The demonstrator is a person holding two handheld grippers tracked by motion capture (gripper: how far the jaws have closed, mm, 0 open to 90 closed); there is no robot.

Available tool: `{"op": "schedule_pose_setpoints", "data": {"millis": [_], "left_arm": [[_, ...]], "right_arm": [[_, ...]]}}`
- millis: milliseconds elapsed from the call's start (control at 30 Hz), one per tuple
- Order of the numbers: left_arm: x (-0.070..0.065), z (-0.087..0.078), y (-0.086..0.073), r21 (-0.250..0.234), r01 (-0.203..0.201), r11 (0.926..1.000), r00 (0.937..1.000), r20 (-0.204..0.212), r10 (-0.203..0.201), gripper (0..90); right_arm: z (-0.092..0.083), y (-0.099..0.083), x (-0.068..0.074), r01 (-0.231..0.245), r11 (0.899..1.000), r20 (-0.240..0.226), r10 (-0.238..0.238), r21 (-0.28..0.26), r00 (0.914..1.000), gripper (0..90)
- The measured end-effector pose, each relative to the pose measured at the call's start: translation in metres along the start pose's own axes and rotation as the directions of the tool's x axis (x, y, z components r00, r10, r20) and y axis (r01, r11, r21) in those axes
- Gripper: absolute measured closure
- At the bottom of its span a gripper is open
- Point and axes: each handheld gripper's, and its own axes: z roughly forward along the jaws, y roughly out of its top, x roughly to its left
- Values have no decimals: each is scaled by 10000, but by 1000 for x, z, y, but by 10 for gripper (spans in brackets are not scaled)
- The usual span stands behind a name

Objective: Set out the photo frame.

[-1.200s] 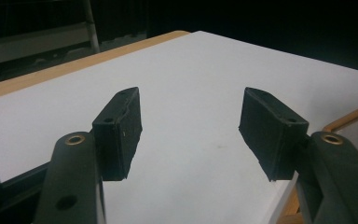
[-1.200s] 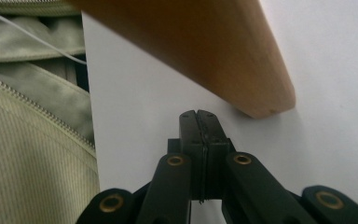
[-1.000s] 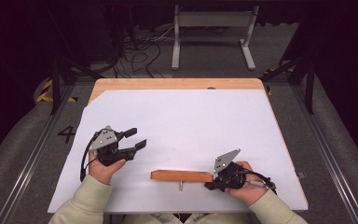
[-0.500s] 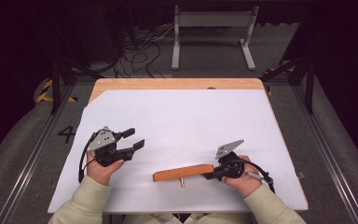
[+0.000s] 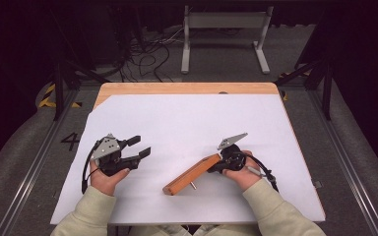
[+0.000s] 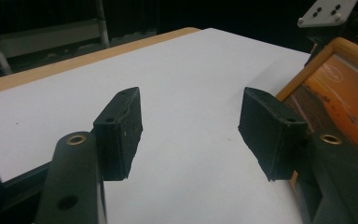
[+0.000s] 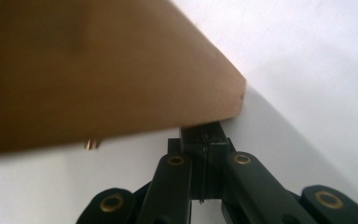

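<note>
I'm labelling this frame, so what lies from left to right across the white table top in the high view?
Left claw, open over the white sheet → wooden picture frame, lying slantwise → right claw, shut on the frame's right end → bare table top.

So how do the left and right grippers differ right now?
The left gripper has its jaws apart with nothing between them; the right gripper is shut on the edge of the wooden frame. In the high view the left points toward the table's middle, while the right angles down-left toward the near edge. Both are hand-held over the white sheet, each with a grey plate on top.
</note>
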Motion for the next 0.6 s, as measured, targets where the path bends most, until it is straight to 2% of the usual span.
{"op": "schedule_pose_setpoints", "data": {"millis": [233,300,500,600], "left_arm": [[0,1,-1,61,12,10000,10000,-6,-12,395],[1,0,-1,68,17,10000,10000,-42,-17,395],[1,0,-1,33,44,10000,10000,-54,-44,395],[1,0,-2,48,19,10000,10000,-61,-19,395]], "right_arm": [[6,17,-12,-106,9999,171,108,-119,9998,900],[10,27,-14,-59,9999,257,63,-152,9996,900],[15,40,-19,-7,9999,281,10,-131,9996,900],[20,50,-22,-42,9998,98,44,-213,9999,900]]}}
